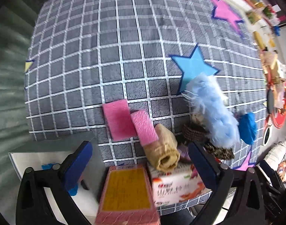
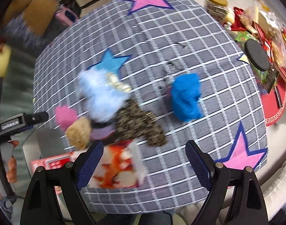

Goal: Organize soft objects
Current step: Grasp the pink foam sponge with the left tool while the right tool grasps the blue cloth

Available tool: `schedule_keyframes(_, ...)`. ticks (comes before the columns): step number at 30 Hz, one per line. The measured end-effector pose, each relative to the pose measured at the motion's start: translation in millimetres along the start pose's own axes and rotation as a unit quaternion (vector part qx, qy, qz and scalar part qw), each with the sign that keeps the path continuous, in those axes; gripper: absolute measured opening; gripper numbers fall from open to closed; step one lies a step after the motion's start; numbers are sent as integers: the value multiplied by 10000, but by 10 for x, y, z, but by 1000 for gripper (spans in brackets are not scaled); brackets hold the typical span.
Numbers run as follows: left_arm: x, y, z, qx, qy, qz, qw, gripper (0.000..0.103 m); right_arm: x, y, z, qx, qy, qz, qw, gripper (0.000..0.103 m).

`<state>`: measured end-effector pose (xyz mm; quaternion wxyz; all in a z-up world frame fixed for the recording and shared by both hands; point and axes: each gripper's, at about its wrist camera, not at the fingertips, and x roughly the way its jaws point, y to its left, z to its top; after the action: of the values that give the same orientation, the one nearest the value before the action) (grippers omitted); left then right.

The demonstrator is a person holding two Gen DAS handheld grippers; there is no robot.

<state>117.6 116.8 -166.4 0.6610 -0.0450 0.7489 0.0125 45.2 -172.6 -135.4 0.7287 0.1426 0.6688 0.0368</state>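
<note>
Grey checked cloth with coloured stars covers the counter [image 1: 105,56], clutter along its far edge. Sorting looks barely begun — pink sponges [image 1: 120,120], fluffy blue piece [image 1: 212,108] and blue cloth [image 2: 186,97] lie heaped near its front edge. Left hand-held gripper [image 1: 141,163] and right hand-held gripper [image 2: 144,161] hang above, both spread apart — empty.
</note>
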Motion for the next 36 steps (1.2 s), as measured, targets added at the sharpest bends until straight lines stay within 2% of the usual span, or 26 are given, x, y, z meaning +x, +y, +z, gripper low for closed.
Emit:
schedule_keyframes(6, 356, -133, 145, -3, 470, 461, 9978, 92, 175, -414, 229, 203, 207, 79, 9995, 90)
schedule_keyframes(12, 598, -212, 226, -47, 722, 582, 9957, 91, 471, -565, 466, 217, 430, 144, 9987, 90)
schedule_keyframes(14, 670, -262, 255, -11, 775, 645, 9949, 87, 591, -574, 556, 136, 427, 2, 9990, 90)
schedule_keyframes(16, 745, -297, 271, 2, 842, 723, 9938, 79, 712, -591, 632, 64, 443, -114, 9989, 90)
schedule_keyframes(19, 866, -338, 315, -44, 1009, 680, 9926, 48, 957, -658, 716, 107, 691, -143, 9975, 89)
schedule_keyframes(20, 902, -341, 304, -74, 1083, 642, 9920, 28, 1021, -686, 728, 136, 783, -130, 9968, 85)
schedule_keyframes(21, 927, -352, 298, -95, 1104, 614, 9919, 28, 1057, -711, 734, 155, 839, -52, 9963, 65)
schedule_keyframes(22, 911, -351, 282, -108, 1040, 578, 9928, 28, 1091, -744, 735, 183, 912, 92, 9956, 40)
schedule_keyframes(23, 909, -372, 266, -98, 976, 569, 9935, 28, 1108, -784, 730, 222, 968, 242, 9948, 34)
schedule_keyframes(29, 485, -302, 239, -47, 287, 467, 9985, 27, 905, -1147, 694, 634, 776, 922, 9907, 33)
schedule_keyframes(30, 411, -287, 238, -50, 201, 429, 9989, 27, 872, -1205, 694, 664, 740, 1239, 9873, 33)
schedule_keyframes(34, 136, -294, 186, -41, -128, 275, 9995, 27, 760, -1418, 639, 1001, 669, 1716, 9778, 33)
schedule_keyframes(35, 62, -267, 193, -35, -166, 249, 9995, 27, 737, -1443, 610, 1149, 657, 1414, 9811, 33)
schedule_keyframes(36, 17, -272, 153, -33, -217, 193, 9996, 27, 725, -1464, 584, 1192, 669, 1576, 9780, 33)
